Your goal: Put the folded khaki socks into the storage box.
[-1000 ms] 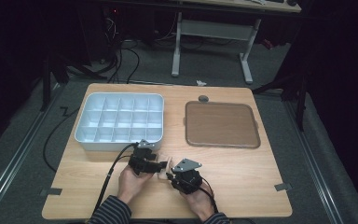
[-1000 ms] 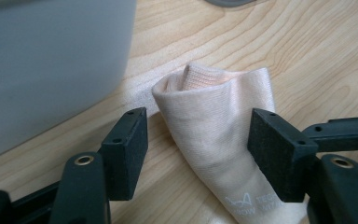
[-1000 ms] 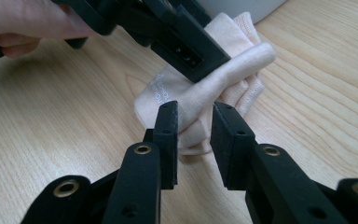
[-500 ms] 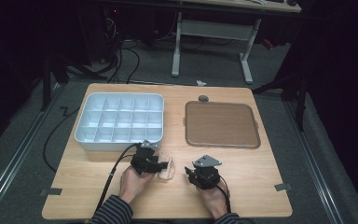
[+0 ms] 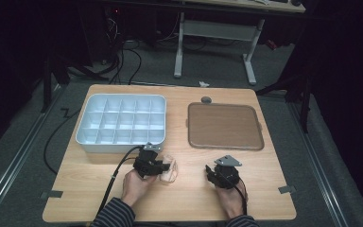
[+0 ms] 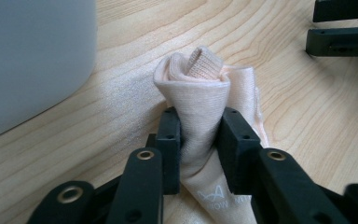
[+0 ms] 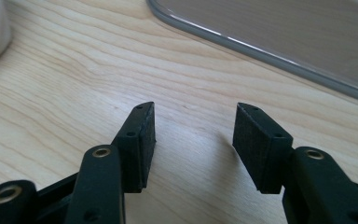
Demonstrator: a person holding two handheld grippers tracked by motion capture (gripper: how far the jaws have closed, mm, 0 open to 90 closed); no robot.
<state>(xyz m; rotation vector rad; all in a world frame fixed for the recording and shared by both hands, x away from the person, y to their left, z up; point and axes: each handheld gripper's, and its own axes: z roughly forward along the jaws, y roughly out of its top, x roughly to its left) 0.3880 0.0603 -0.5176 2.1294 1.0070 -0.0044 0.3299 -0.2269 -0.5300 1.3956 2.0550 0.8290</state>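
A pale peach rolled cloth lies on the wooden table just in front of the compartment box. My left gripper has just been closing and its pads now pinch the roll from both sides; in the high view the left gripper holds the cloth at the near left. My right gripper has just been opening and stands open over bare wood with nothing between its jaws. From above, the right gripper sits apart to the right of the cloth.
A white compartment box stands at the back left, its wall close beside the cloth. A brown flat tray lies at the back right, its rim ahead of the right gripper. A small grey disc sits behind the tray.
My right gripper has let go and moved to the right, away from the cloth and the left gripper. The left gripper has stayed put and closed on the cloth.
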